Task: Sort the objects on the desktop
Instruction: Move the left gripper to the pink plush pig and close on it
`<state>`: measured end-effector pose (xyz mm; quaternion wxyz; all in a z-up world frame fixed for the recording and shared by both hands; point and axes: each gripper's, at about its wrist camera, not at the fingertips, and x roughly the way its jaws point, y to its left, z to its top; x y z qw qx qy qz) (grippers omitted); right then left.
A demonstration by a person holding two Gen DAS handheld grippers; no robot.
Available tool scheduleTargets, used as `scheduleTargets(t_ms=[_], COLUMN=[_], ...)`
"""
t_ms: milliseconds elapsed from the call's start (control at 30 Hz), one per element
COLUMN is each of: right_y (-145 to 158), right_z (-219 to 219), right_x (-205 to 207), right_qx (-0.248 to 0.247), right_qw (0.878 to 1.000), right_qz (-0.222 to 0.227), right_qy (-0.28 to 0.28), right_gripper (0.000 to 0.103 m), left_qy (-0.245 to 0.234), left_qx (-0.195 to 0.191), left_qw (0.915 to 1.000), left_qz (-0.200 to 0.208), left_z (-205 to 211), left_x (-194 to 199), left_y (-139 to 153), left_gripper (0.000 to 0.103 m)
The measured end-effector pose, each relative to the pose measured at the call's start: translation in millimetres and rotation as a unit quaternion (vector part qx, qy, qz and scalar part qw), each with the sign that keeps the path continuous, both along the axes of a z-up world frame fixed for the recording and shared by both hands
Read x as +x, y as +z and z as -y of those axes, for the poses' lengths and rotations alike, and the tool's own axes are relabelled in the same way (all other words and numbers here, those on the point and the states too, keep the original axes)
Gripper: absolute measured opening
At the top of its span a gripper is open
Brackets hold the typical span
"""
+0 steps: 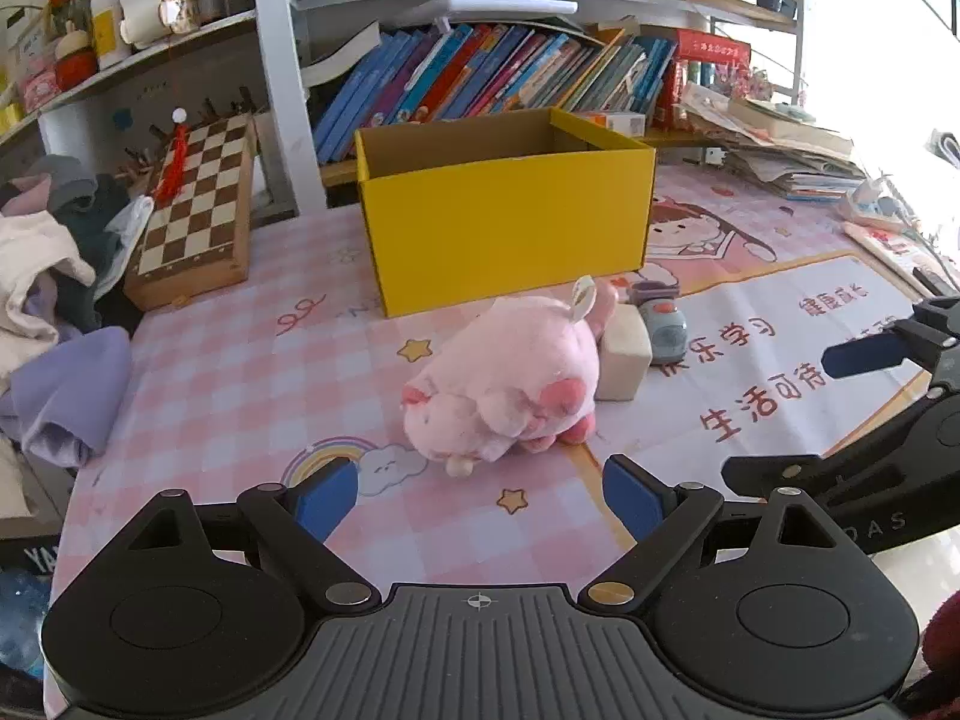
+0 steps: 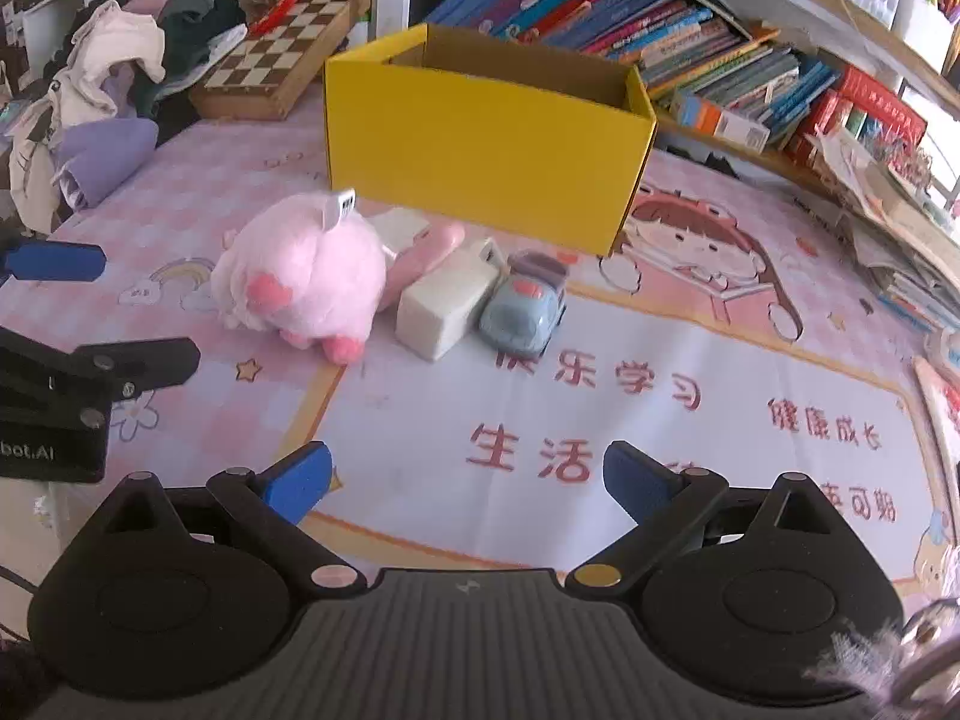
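Now both grippers hover low over the near part of the counter [image 1: 228, 360], which is covered by a pink checked mat printed with cartoon figures and red characters. The left gripper [image 1: 480, 495] has its blue-padded fingers [image 1: 327, 498] spread wide with nothing between them, and the pink plush toy [image 1: 510, 378] lies on the mat just ahead of the gap. The right gripper [image 2: 468, 480] likewise has its fingers [image 2: 300, 480] spread apart and empty, above the white panel of the mat with the red writing. The plush toy lies on its side near the middle of the counter, with a white tag sticking up from it. Touching its far side is a white block [image 2: 447, 306], and just beside that block stands a small blue-grey toy car [image 2: 525, 306]; a pale pink object [image 2: 429, 252] pokes out behind the plush and the block, too hidden to tell what it is. Behind this cluster, toward the back edge of the counter, stands an open yellow box [image 1: 504, 222] with a brown cardboard inside; what it holds cannot be seen. A wooden chessboard [image 1: 195, 210] leans at the back left beside a heap of clothes [image 1: 54, 276], and a row of slanting books [image 1: 480, 75] fills the shelf behind the box.
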<state>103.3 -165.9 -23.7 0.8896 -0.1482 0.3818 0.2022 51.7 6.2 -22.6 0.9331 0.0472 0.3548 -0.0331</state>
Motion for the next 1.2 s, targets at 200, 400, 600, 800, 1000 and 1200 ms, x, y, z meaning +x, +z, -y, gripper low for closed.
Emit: scheduleTargets(t_ms=[200, 400, 600, 800, 1000, 1200], right_y=[6, 8, 7, 6, 6, 6], right_z=[4, 7, 7, 8, 14, 20], right_x=[6, 15, 23, 30, 35, 39], right_qx=[0.006, 0.020, 0.023, 0.022, 0.021, 0.019], right_qw=[1.000, 1.000, 1.000, 1.000, 1.000, 1.000], right_qz=[0.019, 0.009, -0.003, -0.007, -0.008, -0.010], right_qy=[-0.001, 0.009, 0.013, 0.016, 0.010, 0.006], right_gripper=[0.098, 0.078, 0.068, 0.070, 0.074, 0.077], left_qy=[-0.002, -0.002, -0.009, -0.011, -0.019, -0.018], left_qx=[0.007, 0.006, 0.006, 0.013, 0.030, 0.032], left_qw=[1.0000, 1.0000, 0.9999, 0.9998, 0.9994, 0.9993], left_qz=[0.005, 0.007, 0.004, 0.003, 0.001, -0.008], left_z=[4, 3, 8, 14, 21, 25], left_x=[6, 12, 21, 30, 41, 52], left_y=[1, 1, -1, -5, -8, -13], left_gripper=[0.091, 0.091, 0.091, 0.091, 0.091, 0.091])
